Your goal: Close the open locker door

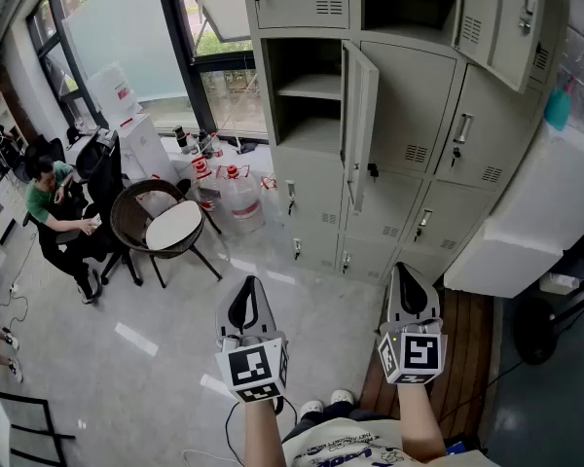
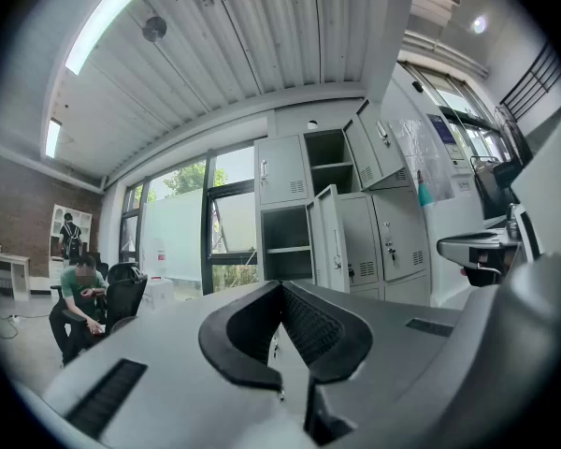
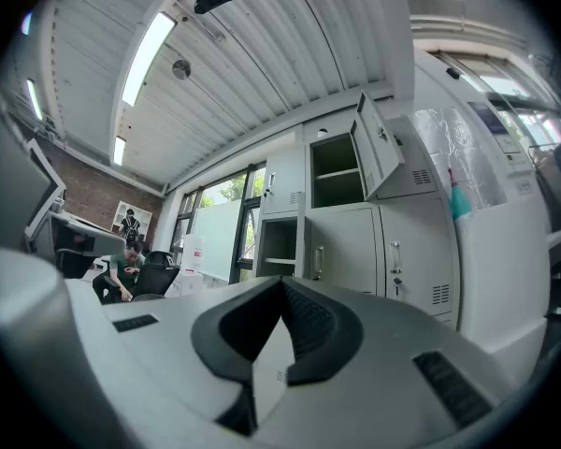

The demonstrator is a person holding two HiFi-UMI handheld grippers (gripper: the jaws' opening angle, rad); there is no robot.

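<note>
Left tongs (image 1: 250, 295) & right tongs (image 1: 407, 285) both clenched, empty, near, well apart from far grey metal locker bank (image 1: 419, 115). Open grey metal locker door (image 1: 360, 129) mid-bank, swung out. Best prob.: step in, set right tongs flat on outer face nr free edge, push left till flush.

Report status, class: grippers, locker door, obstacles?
Left gripper and right gripper shut, empty. Door stands open, untouched. Upper door also open. Chair and jugs off left, not blocking.

Left tool (image 1: 250, 288) and right tool (image 1: 406, 275) point forward side by side, jaws together.
</note>
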